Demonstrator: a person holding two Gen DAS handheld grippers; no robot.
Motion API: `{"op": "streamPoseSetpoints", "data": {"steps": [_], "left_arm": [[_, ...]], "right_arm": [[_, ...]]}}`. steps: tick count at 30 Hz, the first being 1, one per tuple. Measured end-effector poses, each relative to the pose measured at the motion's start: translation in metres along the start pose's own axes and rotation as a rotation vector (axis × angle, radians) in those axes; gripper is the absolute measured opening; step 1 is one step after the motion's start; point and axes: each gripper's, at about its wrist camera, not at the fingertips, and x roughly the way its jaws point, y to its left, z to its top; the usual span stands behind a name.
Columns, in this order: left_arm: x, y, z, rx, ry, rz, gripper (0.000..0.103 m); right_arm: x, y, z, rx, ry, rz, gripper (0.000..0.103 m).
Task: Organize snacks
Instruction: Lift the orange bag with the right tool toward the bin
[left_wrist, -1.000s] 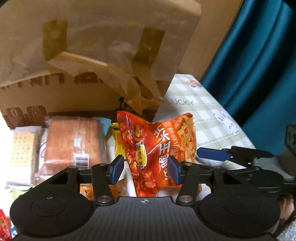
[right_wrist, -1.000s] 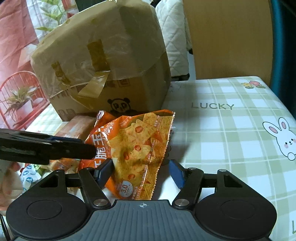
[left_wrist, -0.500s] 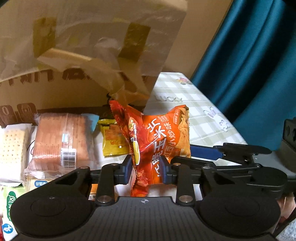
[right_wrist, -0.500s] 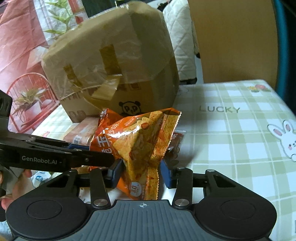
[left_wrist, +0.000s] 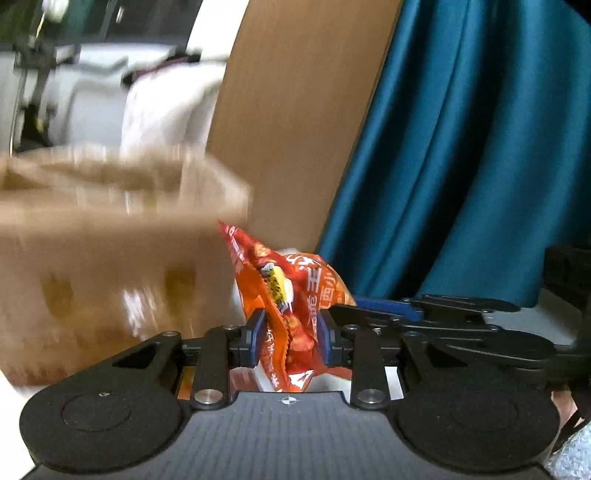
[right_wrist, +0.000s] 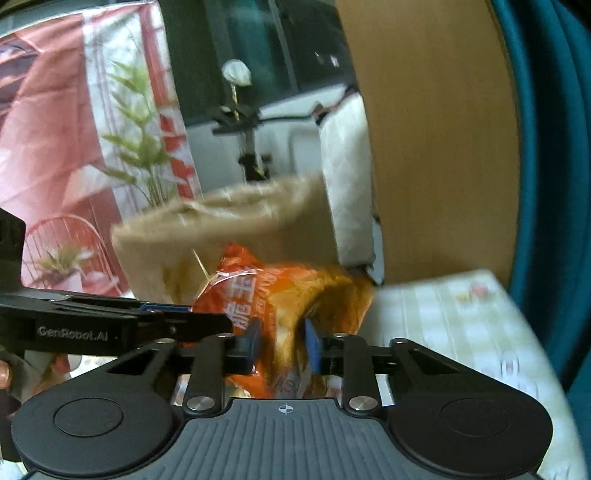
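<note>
Change: orange chip bag (left_wrist: 295, 295) lifted off the bench (right_wrist: 454, 314); both grippers risen, cardboard box (left_wrist: 110, 240) now lower in view.
Left gripper (left_wrist: 290, 332): fingers clenched on bag's edge.
Right gripper (right_wrist: 282, 343): fingers just closing, pinching the bag's other side.
Bag: held aloft between both.
Meaning: pick-up done; placement likely next.

Cardboard box (left_wrist: 110, 251) smeared by blur (markings unreadable) in both views
</note>
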Motion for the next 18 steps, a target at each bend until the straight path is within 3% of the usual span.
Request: {"op": "streamPoseSetpoints", "data": {"steps": [4,13,18], "left_arm": [[-0.012,0.008,0.025,0.027,-0.047,0.034,0.031],[-0.035,0.025,0.034,0.014,-0.113,0.073,0.029],[-0.039,0.044,0.055,-0.006,-0.163,0.114,0.029]], "right_arm": [[0.011,0.014,0.03,-0.045,-0.043,0.021,0.024],[0.021,0.046,0.066,-0.084,-0.082,0.068,0.022],[0.042,0.067,0.104,-0.151,-0.118,0.096,0.022]]}}
